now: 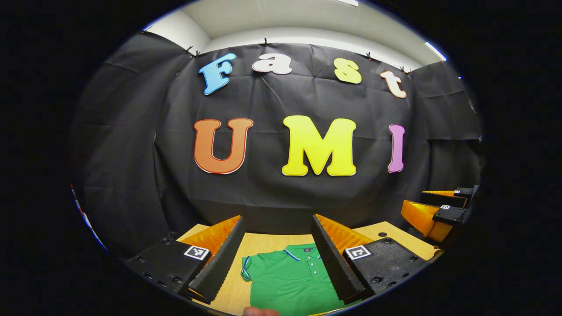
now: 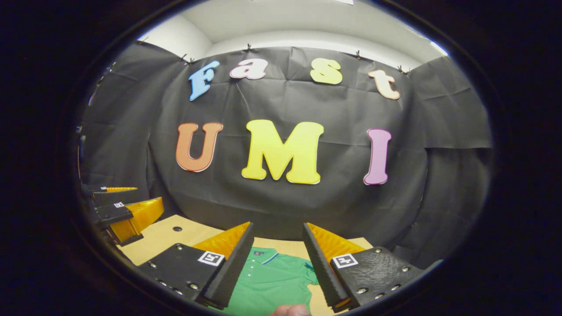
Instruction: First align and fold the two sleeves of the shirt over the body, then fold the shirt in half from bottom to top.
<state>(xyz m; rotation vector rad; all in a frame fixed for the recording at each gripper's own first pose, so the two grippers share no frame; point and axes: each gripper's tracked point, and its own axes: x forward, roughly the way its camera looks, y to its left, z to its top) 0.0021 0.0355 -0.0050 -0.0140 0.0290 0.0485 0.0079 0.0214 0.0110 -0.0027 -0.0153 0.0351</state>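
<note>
A pale wooden table point(image 1: 263, 245) runs across the bottom of both views, its grain smooth and matte, with a small dark round hole near its right side in the left gripper view and near its left side in the right gripper view. Behind it hangs the booth's black cloth wall point(image 1: 272, 197), creased and clipped along its top edge, and above that a white wall and ceiling point(image 1: 281, 22) curve over the upper frame. A green polo shirt point(image 1: 290, 281) lies flat on the table at the lower centre of the left gripper view, soft knit fabric with a striped-edged collar and a buttoned placket; its collar points toward the cloth wall and its long axis runs from the bottom of the frame upward, with one short sleeve spread to the lower left. In the right gripper view the shirt point(image 2: 272, 281) sits at lower centre, collar again toward the wall, a sleeve reaching right. The left gripper point(image 1: 277, 259) is spread wide above the shirt, its ridged fingers apart and holding nothing. The right gripper point(image 2: 275, 263) is likewise spread, gripping nothing
</note>
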